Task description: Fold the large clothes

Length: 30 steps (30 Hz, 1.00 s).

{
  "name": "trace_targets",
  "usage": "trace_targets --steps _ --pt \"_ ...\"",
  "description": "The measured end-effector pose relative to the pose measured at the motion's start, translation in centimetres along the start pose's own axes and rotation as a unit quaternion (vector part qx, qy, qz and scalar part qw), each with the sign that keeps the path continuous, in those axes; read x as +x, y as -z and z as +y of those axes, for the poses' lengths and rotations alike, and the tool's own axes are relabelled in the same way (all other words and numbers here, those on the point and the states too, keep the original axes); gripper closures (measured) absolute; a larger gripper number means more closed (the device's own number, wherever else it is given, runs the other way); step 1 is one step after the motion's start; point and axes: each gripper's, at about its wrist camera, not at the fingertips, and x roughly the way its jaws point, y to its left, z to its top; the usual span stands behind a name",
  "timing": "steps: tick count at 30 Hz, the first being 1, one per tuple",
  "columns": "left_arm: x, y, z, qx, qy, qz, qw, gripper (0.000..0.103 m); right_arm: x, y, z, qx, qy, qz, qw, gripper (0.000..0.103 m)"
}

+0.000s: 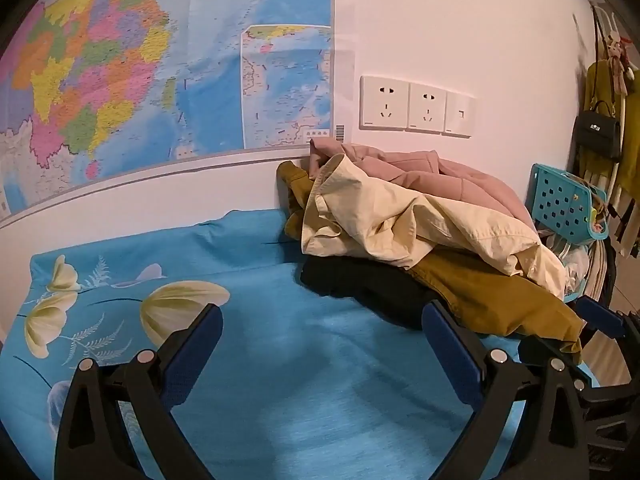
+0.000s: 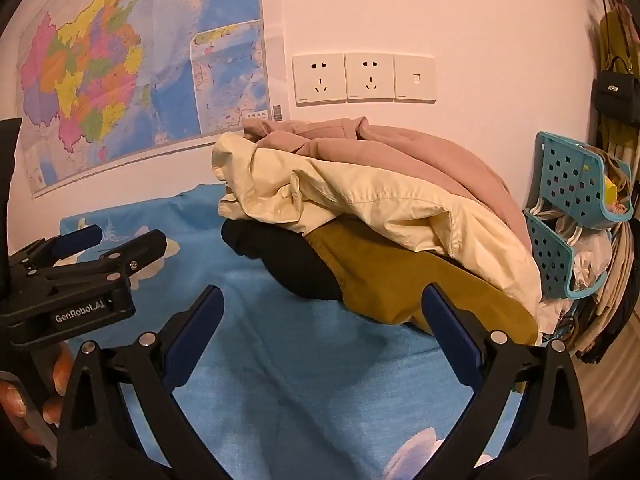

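Note:
A pile of clothes lies on the blue flowered bed sheet [image 1: 304, 364] against the wall: a cream garment [image 1: 404, 216] on top, a pink one [image 1: 448, 176] behind it, a mustard one [image 1: 492, 300] and a black one [image 1: 372, 288] underneath. The pile shows in the right wrist view too, with the cream garment [image 2: 360, 200], pink one [image 2: 420, 148], mustard one [image 2: 400, 280] and black one [image 2: 292, 260]. My left gripper [image 1: 322, 340] is open and empty, left of the pile. My right gripper [image 2: 322, 320] is open and empty, just before the mustard garment. The left gripper [image 2: 112, 240] also shows at the left of the right wrist view.
A coloured map [image 1: 140, 72] and wall sockets [image 1: 416, 108] are on the wall behind the bed. A teal perforated rack [image 2: 572, 216] stands right of the pile. A black handbag [image 2: 616, 96] and hanging clothes are at the far right.

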Motion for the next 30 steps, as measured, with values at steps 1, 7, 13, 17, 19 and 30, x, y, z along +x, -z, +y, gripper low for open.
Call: trace_targets --steps 1,7,13,17,19,30 --pt "0.06 0.01 -0.04 0.0 0.0 0.001 1.0 0.007 0.02 0.02 -0.23 0.001 -0.002 -0.001 1.0 0.005" --pt "0.35 -0.19 0.03 -0.005 0.005 0.002 1.0 0.007 0.19 -0.45 -0.35 0.0 0.002 -0.003 1.0 0.005" --pt "0.5 -0.28 -0.19 -0.006 0.008 0.004 0.9999 0.007 0.24 -0.61 -0.54 -0.001 0.004 -0.001 1.0 0.005" --pt "0.65 -0.31 -0.26 -0.006 0.01 0.005 0.9999 0.007 0.44 -0.72 -0.53 -0.006 0.006 0.002 1.0 0.005" --pt "0.71 -0.39 -0.29 -0.005 0.009 0.005 0.9999 0.007 0.52 -0.79 -0.56 -0.006 0.007 0.003 1.0 0.005" --pt "0.88 -0.51 -0.38 -0.008 0.011 0.004 0.9999 0.007 0.52 -0.97 -0.83 -0.008 0.01 -0.001 1.0 0.006"
